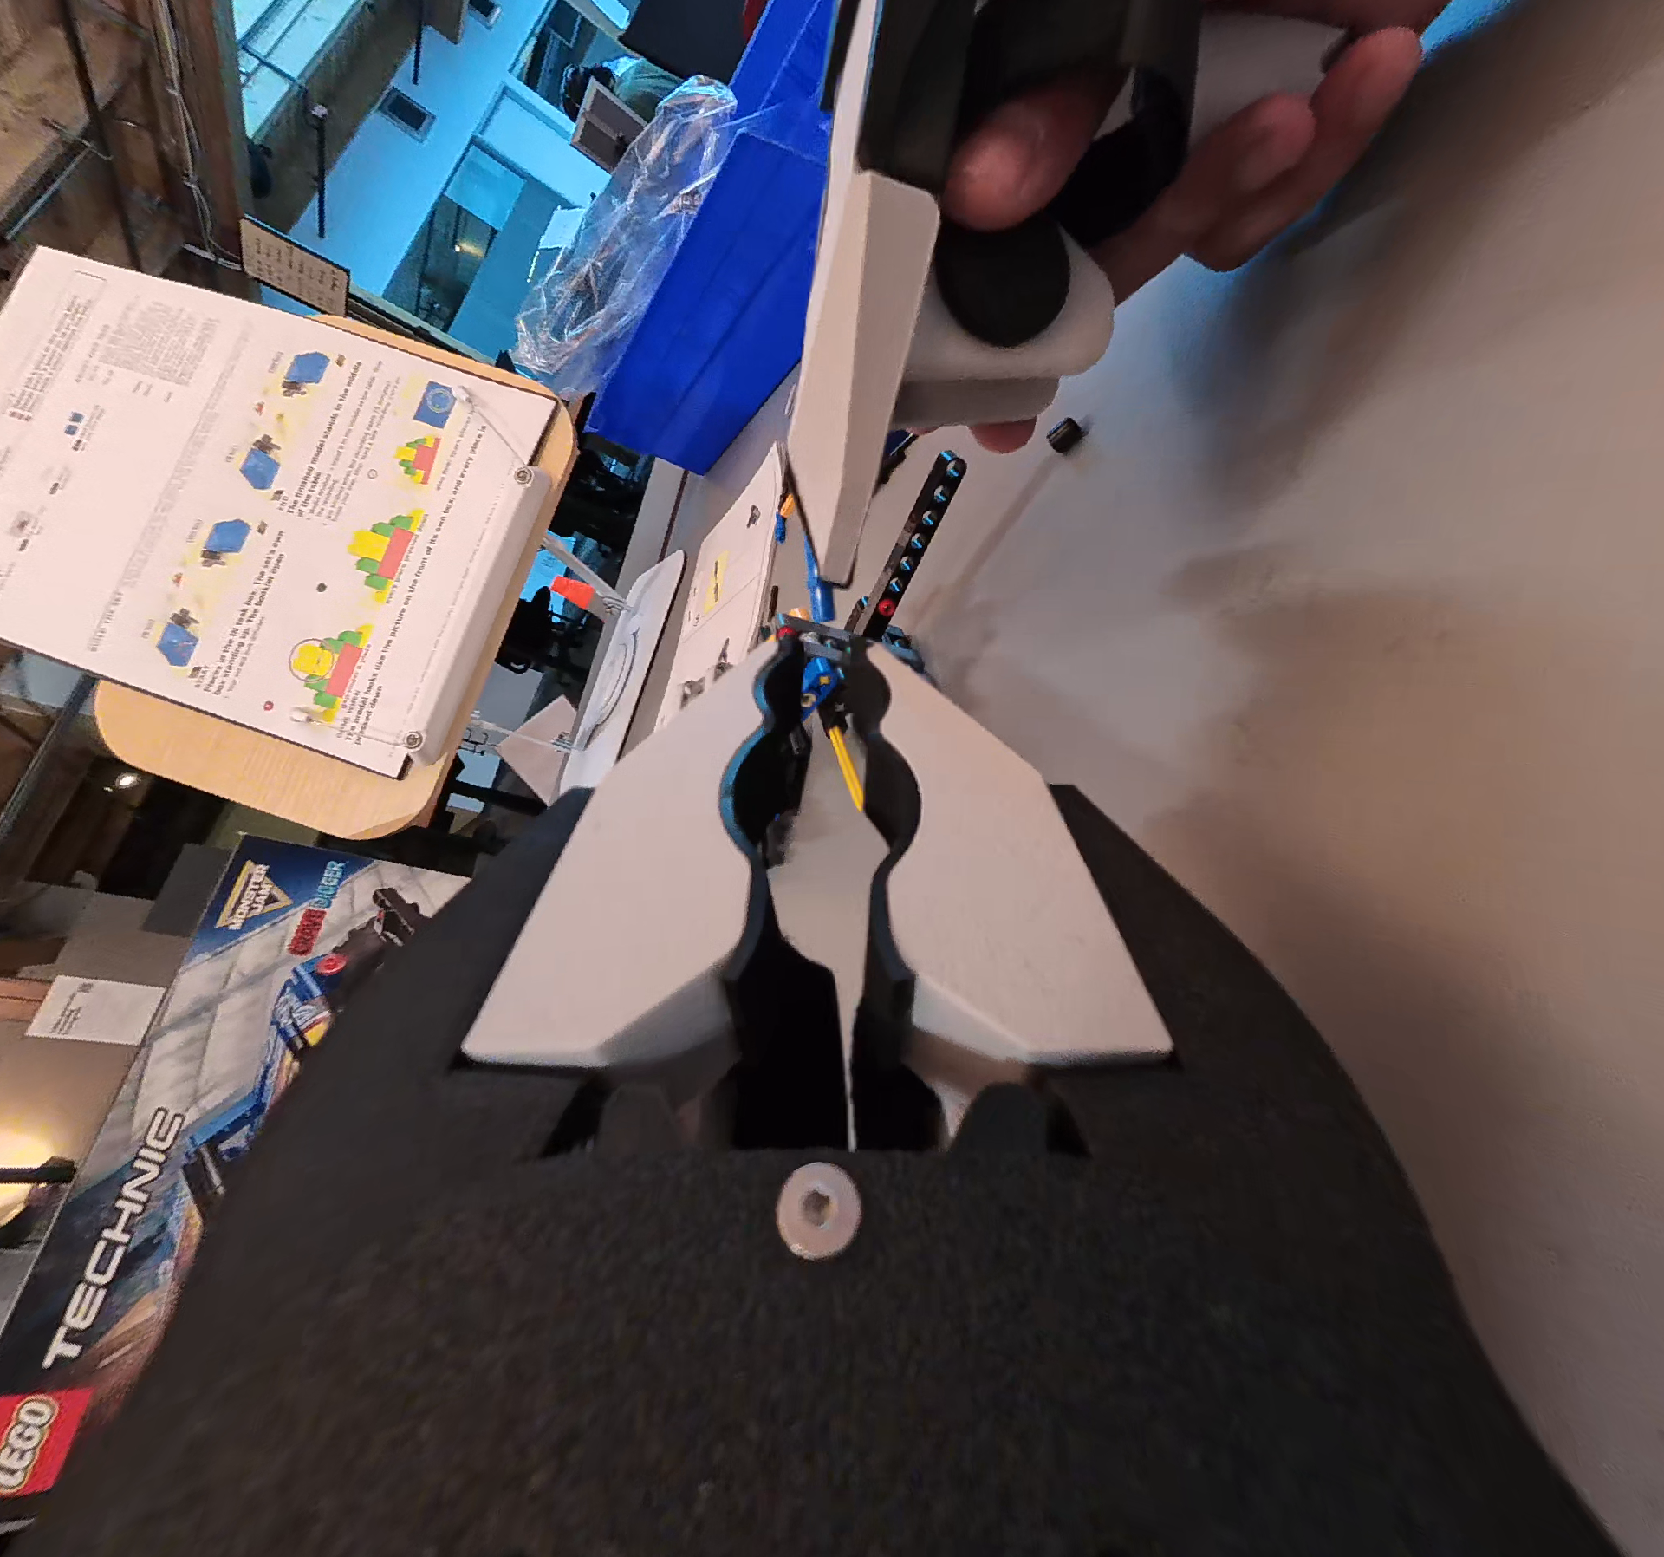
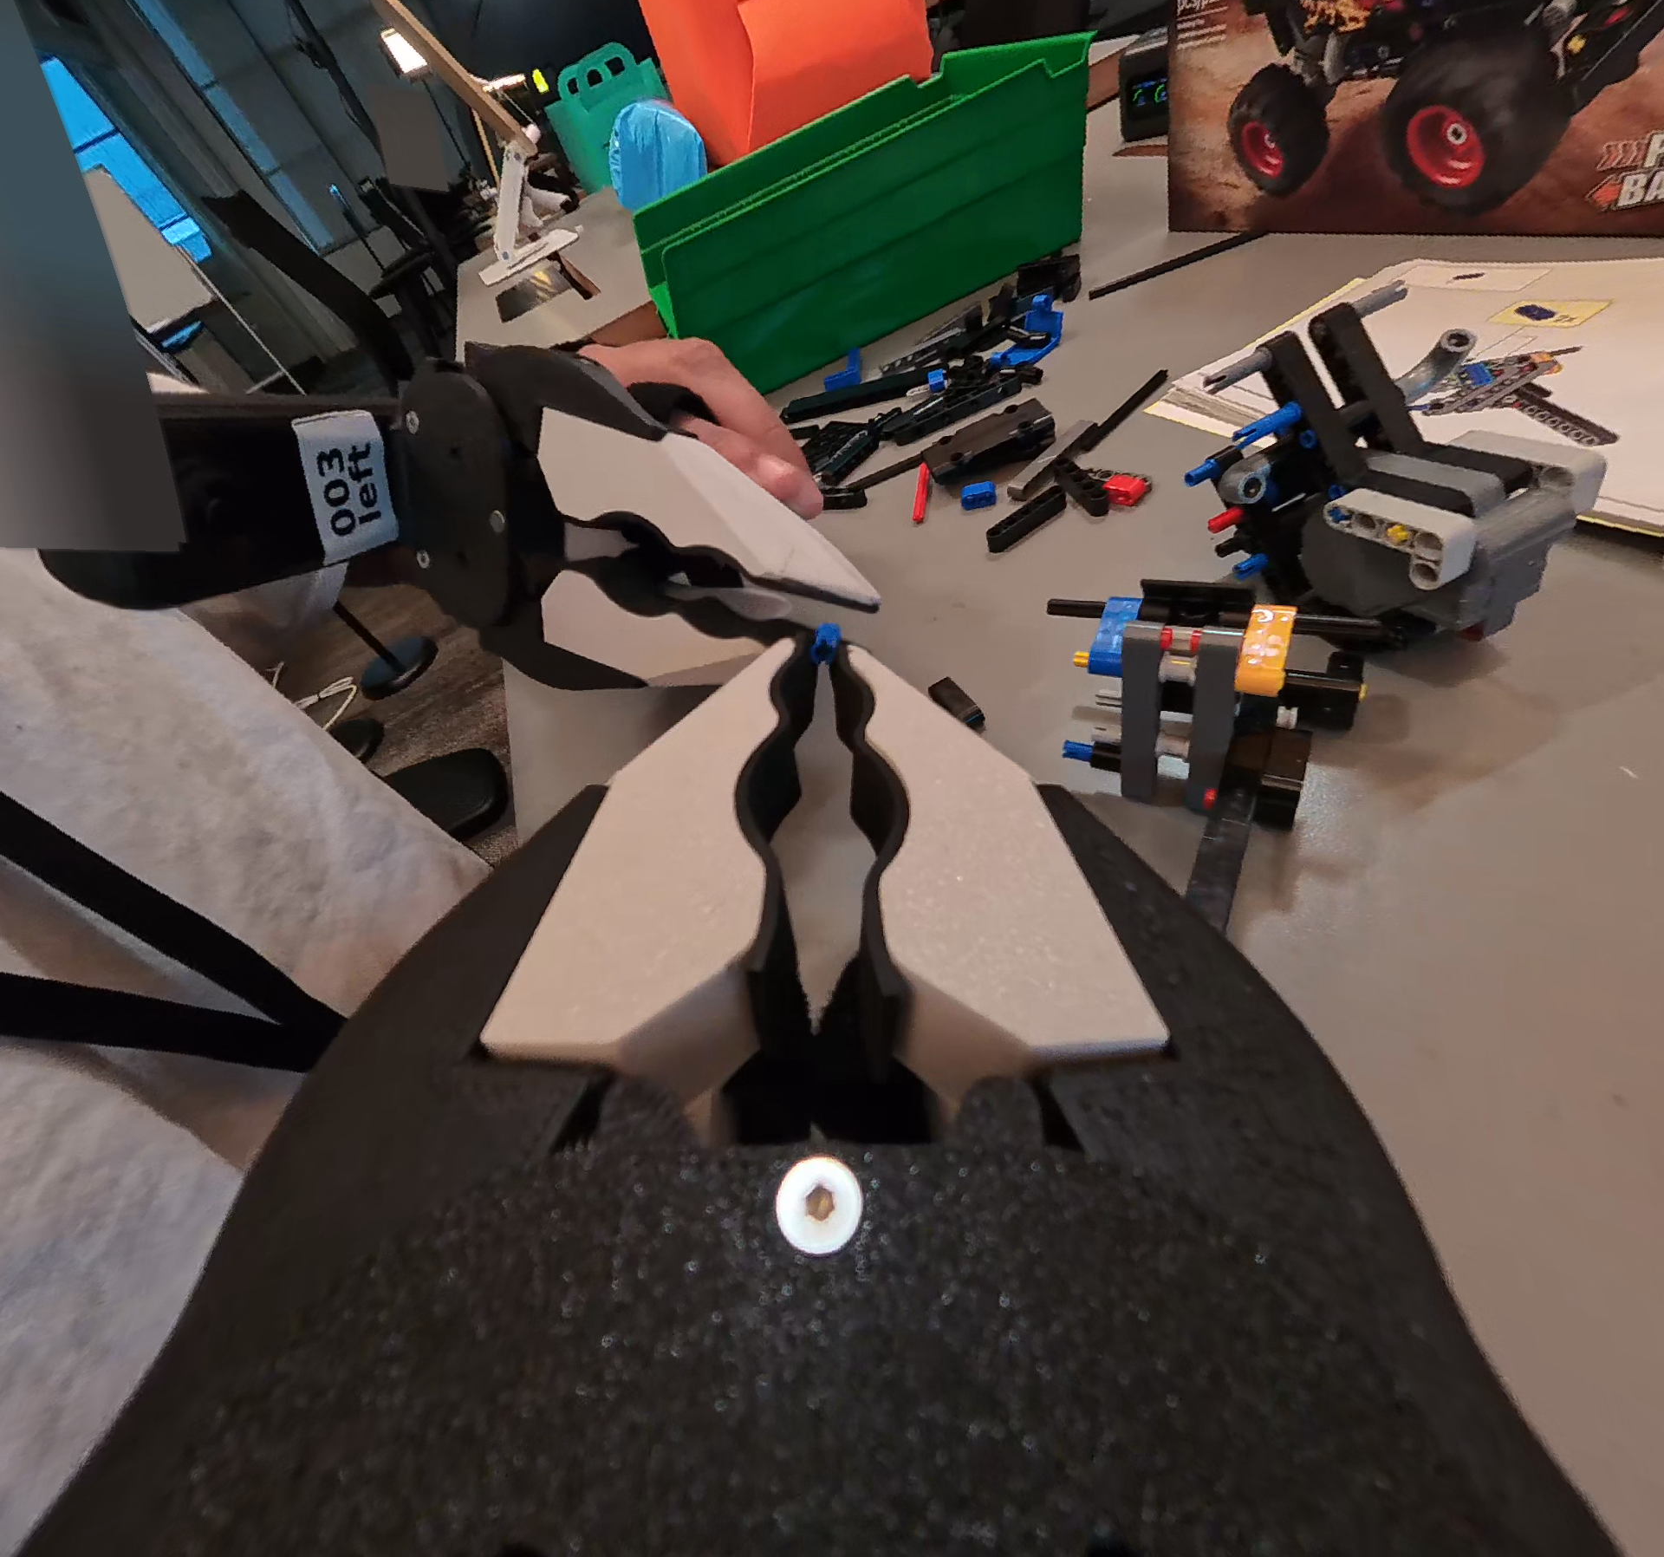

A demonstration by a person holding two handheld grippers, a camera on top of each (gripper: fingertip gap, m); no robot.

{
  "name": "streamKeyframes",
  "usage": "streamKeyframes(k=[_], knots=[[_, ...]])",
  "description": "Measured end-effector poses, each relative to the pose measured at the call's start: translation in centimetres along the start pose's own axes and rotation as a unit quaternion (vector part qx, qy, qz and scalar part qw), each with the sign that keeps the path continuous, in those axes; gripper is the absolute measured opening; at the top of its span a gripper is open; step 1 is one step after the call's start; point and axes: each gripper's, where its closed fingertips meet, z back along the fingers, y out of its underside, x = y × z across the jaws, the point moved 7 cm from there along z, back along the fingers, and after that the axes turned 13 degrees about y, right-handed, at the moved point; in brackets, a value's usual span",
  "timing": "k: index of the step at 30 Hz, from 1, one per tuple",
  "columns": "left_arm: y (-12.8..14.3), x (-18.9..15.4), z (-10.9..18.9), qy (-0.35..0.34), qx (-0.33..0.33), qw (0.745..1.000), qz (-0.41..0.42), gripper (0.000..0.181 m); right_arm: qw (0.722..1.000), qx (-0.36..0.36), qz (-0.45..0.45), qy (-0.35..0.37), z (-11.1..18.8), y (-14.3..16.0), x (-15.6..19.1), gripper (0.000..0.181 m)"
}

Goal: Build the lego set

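Observation:
My right gripper (image 2: 821,651) is shut on a small blue pin (image 2: 824,640) at its tips. My left gripper (image 2: 869,602) comes in from the left, its tips just above the pin. In the left wrist view, my left gripper (image 1: 824,654) seems shut on a small blue piece (image 1: 818,685) with a yellow axle (image 1: 846,759); the right wrist view hides this piece. A finger of the right gripper (image 1: 846,397), held by a hand, reaches down to those tips. A blue, grey and orange sub-assembly (image 2: 1189,703) stands on the grey table (image 2: 1441,973).
A larger grey and black chassis (image 2: 1405,487) stands behind the sub-assembly, on an open instruction booklet (image 2: 1531,343). Loose black, blue and red parts (image 2: 972,433) lie before a green bin (image 2: 864,226). A small black part (image 2: 956,700) lies near my tips. A lego box (image 2: 1441,55) stands far right. Both grippers' tips are close together, under 4 cm apart.

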Motion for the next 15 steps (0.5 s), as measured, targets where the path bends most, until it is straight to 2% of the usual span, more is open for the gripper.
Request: streamKeyframes(k=[10, 15], knots=[[-0.29, -0.09, 0.08, 0.018, -0.004, 1.0, 0.018, 0.002, 1.0, 0.007, -0.002, 0.0, -0.47, 0.37, 0.01, 0.003], [-0.31, 0.01, -0.04, 0.016, 0.008, 1.0, 0.025, 0.002, 0.999, 0.006, 0.019, 0.027, -0.6, 0.39, 0.04, 0.007]])
